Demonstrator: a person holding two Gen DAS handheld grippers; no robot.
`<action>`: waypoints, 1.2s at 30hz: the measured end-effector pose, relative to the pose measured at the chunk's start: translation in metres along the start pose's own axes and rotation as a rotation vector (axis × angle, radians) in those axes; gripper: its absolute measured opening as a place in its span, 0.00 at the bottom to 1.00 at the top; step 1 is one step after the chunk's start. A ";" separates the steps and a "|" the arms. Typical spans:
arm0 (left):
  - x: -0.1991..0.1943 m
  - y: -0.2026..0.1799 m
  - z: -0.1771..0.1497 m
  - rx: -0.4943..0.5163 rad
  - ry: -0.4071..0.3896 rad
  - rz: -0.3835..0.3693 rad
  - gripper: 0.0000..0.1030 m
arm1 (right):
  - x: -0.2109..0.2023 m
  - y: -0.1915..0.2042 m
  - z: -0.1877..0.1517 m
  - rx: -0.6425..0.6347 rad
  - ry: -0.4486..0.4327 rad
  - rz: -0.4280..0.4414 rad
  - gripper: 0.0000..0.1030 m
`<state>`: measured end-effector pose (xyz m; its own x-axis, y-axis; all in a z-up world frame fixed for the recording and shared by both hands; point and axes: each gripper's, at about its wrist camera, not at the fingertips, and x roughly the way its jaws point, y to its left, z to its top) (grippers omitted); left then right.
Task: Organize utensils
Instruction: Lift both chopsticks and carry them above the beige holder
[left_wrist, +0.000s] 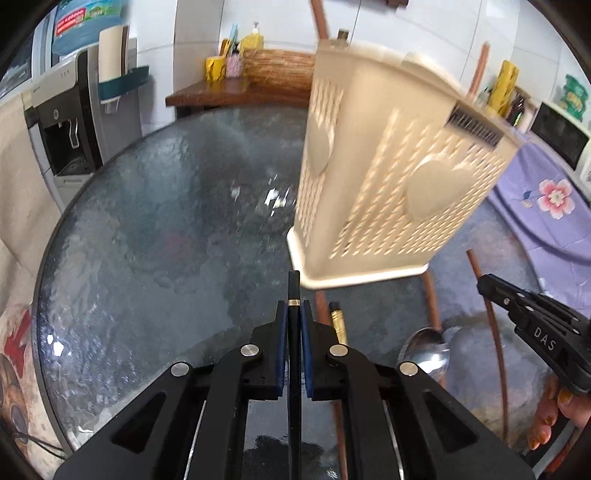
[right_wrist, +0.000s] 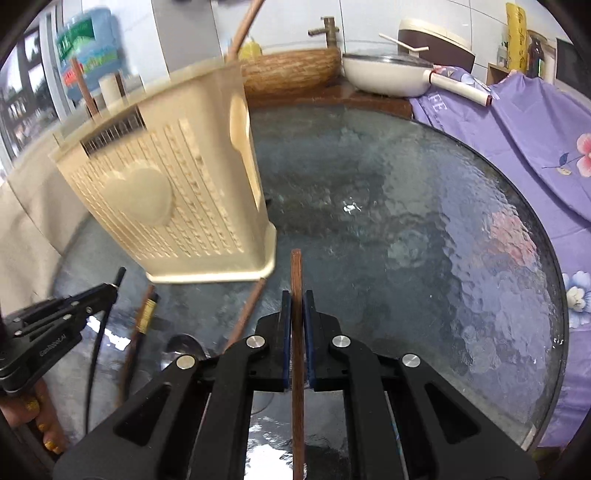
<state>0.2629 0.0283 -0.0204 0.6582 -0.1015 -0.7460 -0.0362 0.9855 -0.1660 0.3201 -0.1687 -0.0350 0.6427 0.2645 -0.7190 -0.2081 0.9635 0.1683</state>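
Showing only rightward: white pan (right_wrist: 384, 75) behind table (right_wrist: 461, 258).

Bright, even daylight in both wrist views; white glare spots on the glass table (left_wrist: 147, 240), esp. centre & lower left. Cream basket (left_wrist: 388, 177) smeared by motion blur, gripper bodies sharp. Heavy fisheye bend, dark vignette at frame corners
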 end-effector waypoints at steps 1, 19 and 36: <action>-0.005 0.000 0.002 -0.002 -0.011 -0.012 0.07 | -0.005 -0.001 0.002 0.007 -0.009 0.022 0.07; -0.122 -0.006 0.019 0.041 -0.216 -0.174 0.07 | -0.134 0.008 0.022 -0.087 -0.205 0.269 0.07; -0.167 -0.015 0.016 0.110 -0.261 -0.241 0.07 | -0.188 0.018 0.019 -0.199 -0.249 0.312 0.07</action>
<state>0.1652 0.0324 0.1170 0.8083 -0.3078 -0.5018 0.2145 0.9478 -0.2359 0.2096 -0.1999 0.1165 0.6796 0.5666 -0.4659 -0.5424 0.8157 0.2009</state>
